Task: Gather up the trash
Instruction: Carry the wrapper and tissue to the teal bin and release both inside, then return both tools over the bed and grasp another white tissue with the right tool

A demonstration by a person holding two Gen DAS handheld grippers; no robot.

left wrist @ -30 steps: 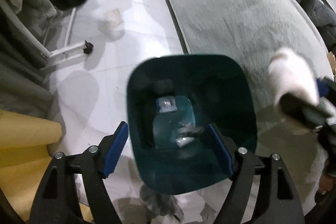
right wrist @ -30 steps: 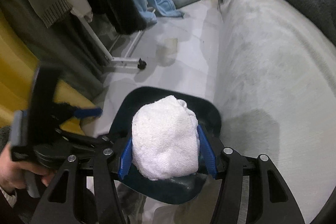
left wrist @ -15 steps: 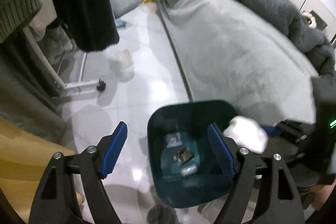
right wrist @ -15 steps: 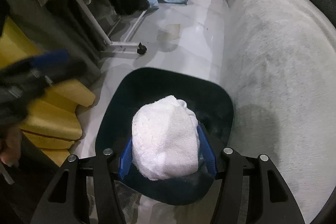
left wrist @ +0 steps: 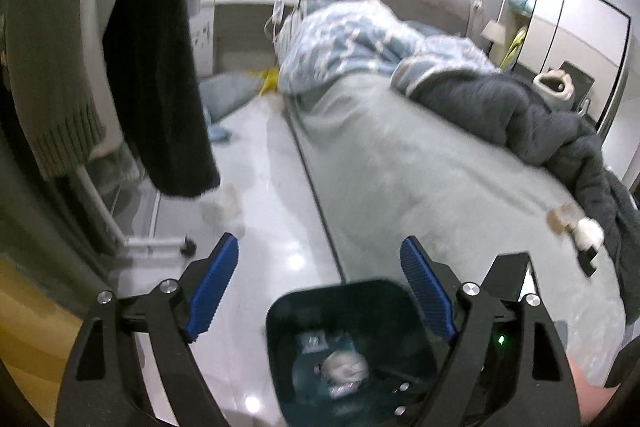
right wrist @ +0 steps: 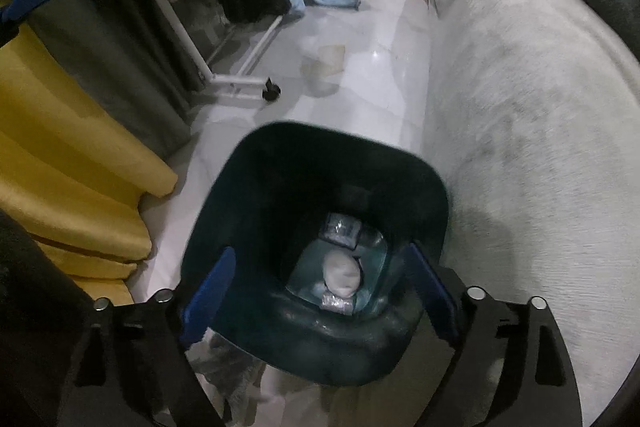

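Observation:
A dark teal trash bin (right wrist: pixel 276 187) stands on the floor beside the bed. At its bottom lies a white wad of cloth or paper (right wrist: pixel 340 273) among a few shiny wrappers (right wrist: pixel 340 227). My right gripper (right wrist: pixel 320 293) hangs just above the bin's mouth, its jaws opening, with nothing between the blue pads. My left gripper (left wrist: pixel 320 287) is higher up and to the left, its jaws also opening and empty. In the left wrist view the bin (left wrist: pixel 332 287) sits low in the frame with the wad (left wrist: pixel 346 367) inside. Small pale and brownish scraps (left wrist: pixel 576 223) lie on the bed.
A grey-covered bed (right wrist: pixel 520 147) runs along the right, with a dark blanket (left wrist: pixel 520 123) and a blue patterned quilt (left wrist: pixel 352 39). A crumpled clear item (right wrist: pixel 324 63) lies on the white floor. A wheeled clothes rack (right wrist: pixel 240 83) and yellow cushions (right wrist: pixel 72 163) stand left.
My right gripper spread its jaws and let go of the white wad, which now lies in the bin. My left gripper rose and tilted up, so the bin slid low in its view.

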